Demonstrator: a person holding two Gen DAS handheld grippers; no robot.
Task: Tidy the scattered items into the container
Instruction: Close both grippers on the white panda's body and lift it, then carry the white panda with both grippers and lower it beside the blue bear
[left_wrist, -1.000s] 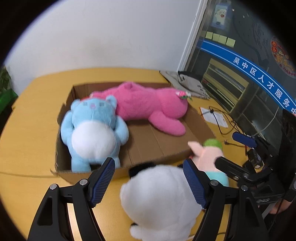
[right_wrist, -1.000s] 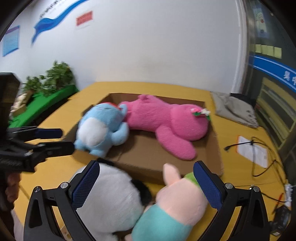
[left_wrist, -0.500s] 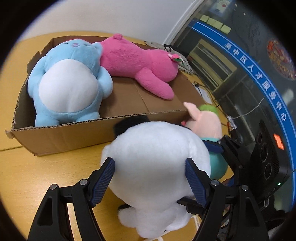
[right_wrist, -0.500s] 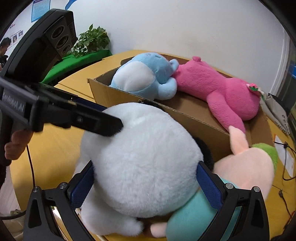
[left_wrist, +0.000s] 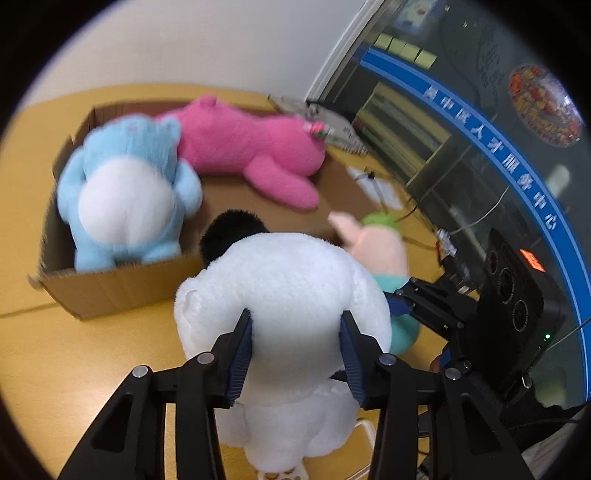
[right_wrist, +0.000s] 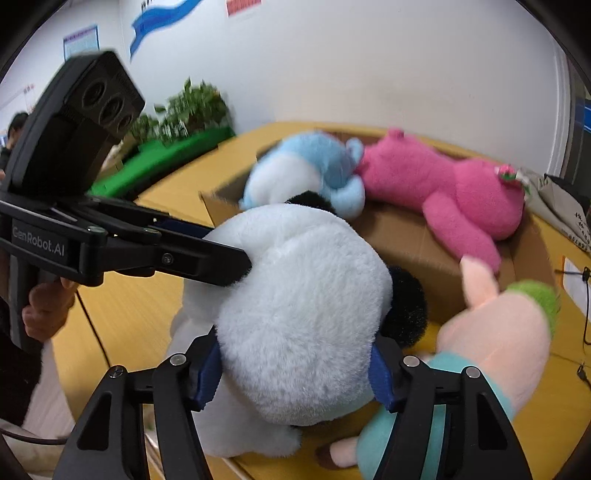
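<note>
A big white plush with black ears (left_wrist: 284, 295) (right_wrist: 303, 295) is held just in front of the cardboard box (left_wrist: 122, 284) (right_wrist: 417, 243). My left gripper (left_wrist: 295, 347) is shut on it, and so is my right gripper (right_wrist: 295, 365), from the other side. The left gripper also shows in the right wrist view (right_wrist: 155, 254). A pink plush with a teal body and green tuft (left_wrist: 376, 251) (right_wrist: 495, 332) lies beside the white one on the table. In the box lie a blue plush (left_wrist: 125, 192) (right_wrist: 306, 166) and a long pink plush (left_wrist: 251, 151) (right_wrist: 443, 188).
The yellow table (left_wrist: 92, 362) (right_wrist: 129, 310) carries the box. A grey cloth (left_wrist: 332, 129) (right_wrist: 565, 206), a paper (left_wrist: 376, 188) and black cables (right_wrist: 583, 277) lie at its far right. Green plants (right_wrist: 181, 114) stand past the left edge.
Both grippers have closed onto the white plush and squeeze it. The plush has risen slightly towards the box. Both views are blurred by motion.
</note>
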